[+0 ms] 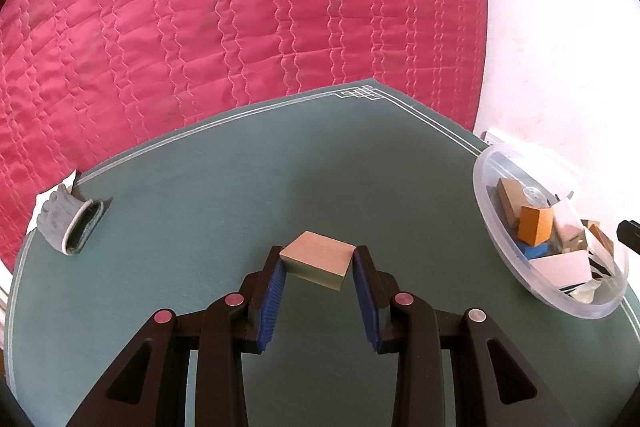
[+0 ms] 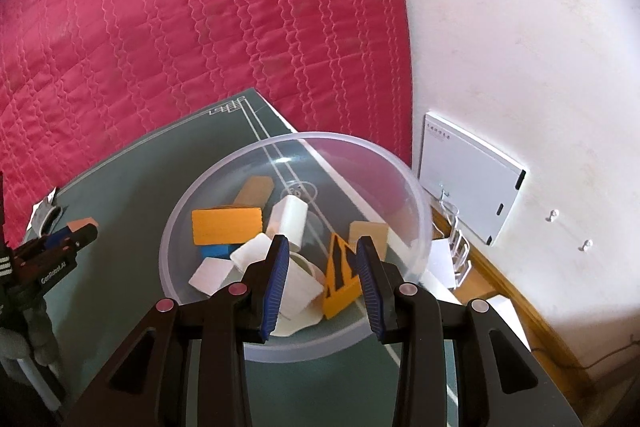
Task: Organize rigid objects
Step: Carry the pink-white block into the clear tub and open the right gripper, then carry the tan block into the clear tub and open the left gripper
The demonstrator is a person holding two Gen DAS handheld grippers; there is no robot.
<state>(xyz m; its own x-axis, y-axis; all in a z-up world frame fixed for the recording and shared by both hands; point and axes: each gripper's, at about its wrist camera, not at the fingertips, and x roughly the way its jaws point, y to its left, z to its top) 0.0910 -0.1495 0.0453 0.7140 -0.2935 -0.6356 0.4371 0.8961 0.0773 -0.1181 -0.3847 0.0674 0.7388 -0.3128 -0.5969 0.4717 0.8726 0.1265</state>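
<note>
A tan wooden block [image 1: 318,259] lies on the green mat [image 1: 200,219]. My left gripper [image 1: 318,257] has a finger at each side of it; whether the blue pads press it I cannot tell. A clear plastic bowl [image 2: 224,195] holds several blocks: orange [image 2: 226,225], blue, white, tan and a yellow-black wedge [image 2: 340,279]. My right gripper [image 2: 322,251] is open and empty above the bowl's near side. The bowl also shows at the right of the left wrist view [image 1: 486,163].
A grey glove [image 1: 68,223] lies at the mat's left edge. A pink quilted bed cover [image 1: 240,7] lies beyond the mat. A white wall box [image 2: 468,175] and a wire rack [image 2: 456,247] stand right of the bowl. My left gripper shows at the left of the right wrist view [image 2: 60,247].
</note>
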